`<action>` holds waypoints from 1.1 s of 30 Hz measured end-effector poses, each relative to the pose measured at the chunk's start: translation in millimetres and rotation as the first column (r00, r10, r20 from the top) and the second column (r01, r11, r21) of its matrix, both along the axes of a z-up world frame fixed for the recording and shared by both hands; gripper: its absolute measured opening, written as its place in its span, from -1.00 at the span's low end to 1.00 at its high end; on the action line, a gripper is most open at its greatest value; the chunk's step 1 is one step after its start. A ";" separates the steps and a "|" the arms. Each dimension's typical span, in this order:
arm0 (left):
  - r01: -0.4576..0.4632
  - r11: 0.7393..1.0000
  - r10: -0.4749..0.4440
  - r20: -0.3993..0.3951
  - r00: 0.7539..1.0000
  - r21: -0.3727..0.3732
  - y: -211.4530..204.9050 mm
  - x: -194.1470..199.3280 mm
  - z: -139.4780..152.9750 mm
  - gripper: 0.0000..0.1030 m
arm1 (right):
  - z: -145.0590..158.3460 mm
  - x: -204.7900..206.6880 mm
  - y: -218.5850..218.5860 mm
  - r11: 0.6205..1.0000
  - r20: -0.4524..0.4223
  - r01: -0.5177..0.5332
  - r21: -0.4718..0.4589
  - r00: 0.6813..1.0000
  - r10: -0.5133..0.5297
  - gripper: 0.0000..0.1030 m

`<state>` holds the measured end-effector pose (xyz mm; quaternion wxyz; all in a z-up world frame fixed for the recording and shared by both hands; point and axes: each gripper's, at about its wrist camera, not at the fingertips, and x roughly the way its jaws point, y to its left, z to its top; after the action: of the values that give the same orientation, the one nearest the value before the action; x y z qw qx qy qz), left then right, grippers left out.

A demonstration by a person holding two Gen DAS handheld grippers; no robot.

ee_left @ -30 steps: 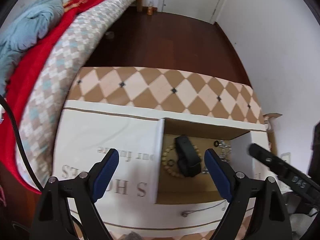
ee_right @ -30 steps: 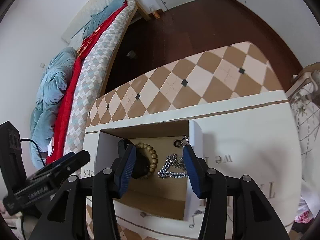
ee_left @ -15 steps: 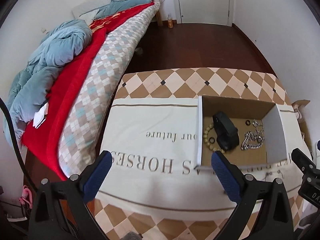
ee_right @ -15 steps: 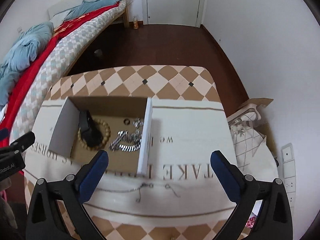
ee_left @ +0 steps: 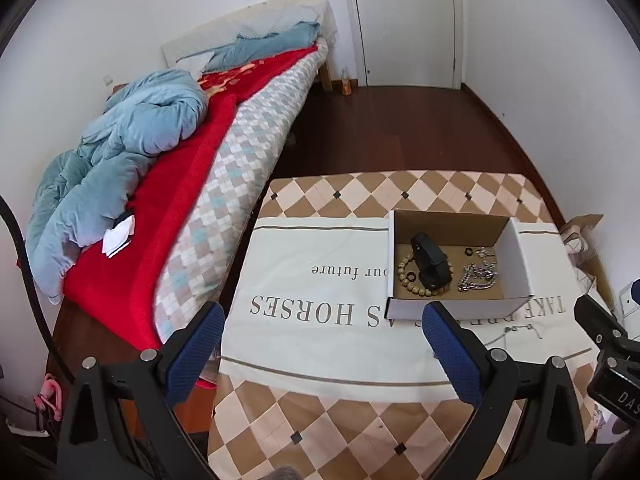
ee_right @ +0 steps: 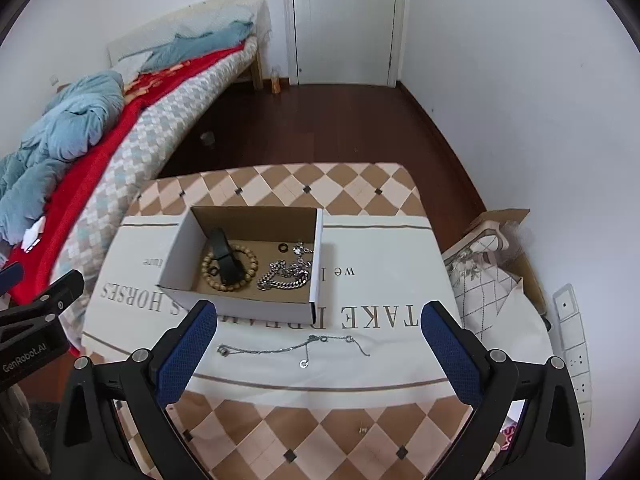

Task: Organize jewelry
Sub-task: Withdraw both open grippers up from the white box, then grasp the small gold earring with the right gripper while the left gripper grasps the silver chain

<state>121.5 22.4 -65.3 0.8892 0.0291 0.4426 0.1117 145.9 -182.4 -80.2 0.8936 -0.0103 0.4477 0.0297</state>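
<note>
Bed [ee_left: 224,152] with red blanket and blue duvet fills the 9 to 11 o'clock part of both wrist views; more of it, and the door [ee_right: 344,20] at 12 o'clock, shows now than a second ago, when both cameras sat close over the box.

Table [ee_right: 360,432] with diamond-pattern cover, a white printed cloth [ee_left: 320,320] laid on it. A second ago the cloth's lettering ran under the left fingers; now the whole cloth edge is in frame.

Cardboard box [ee_right: 240,304], open top, on the cloth: 12 o'clock of the right gripper [ee_right: 318,356], 1 o'clock of the left gripper [ee_left: 322,350]. It looks smaller and farther off in both views than before.

Left gripper: jaws wide, nothing between them, only slightly wider than a second ago. Right gripper: jaws have just been opening, from a narrow gap over the box to full spread; nothing between them.

Box contents, same layout as earlier: black band [ee_right: 226,260] lying across a wooden bead bracelet [ee_right: 230,268] at the left; heavy silver chain [ee_right: 286,276] at the right; small dark ring [ee_right: 283,247] toward 12 o'clock of the chain.

Outside the box: thin silver chain [ee_right: 288,348] stretched on the cloth, at 6 o'clock of the box.
</note>
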 end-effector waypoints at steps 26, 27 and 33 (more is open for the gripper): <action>0.024 0.984 -0.001 -0.127 0.992 0.175 -29.4 -17.0 -77.3 0.97 | -135.6 -56.9 -89.5 0.970 -0.270 0.204 0.130 0.949 -0.163 0.21; 0.028 0.984 -0.003 -0.138 0.990 0.174 -31.4 -15.9 -82.4 0.97 | -145.9 -56.1 -88.1 0.971 -0.276 0.201 0.128 0.948 -0.160 0.18; 0.062 0.982 -0.028 -0.189 0.982 0.178 -47.1 -7.0 -104.9 0.97 | -162.8 -53.0 -68.8 0.986 -0.253 0.145 0.081 0.960 -0.120 -0.25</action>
<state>114.4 -24.7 -170.2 0.8399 0.1310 0.5107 0.1285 92.9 -251.2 -243.0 0.8302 0.0676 0.5533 -0.0071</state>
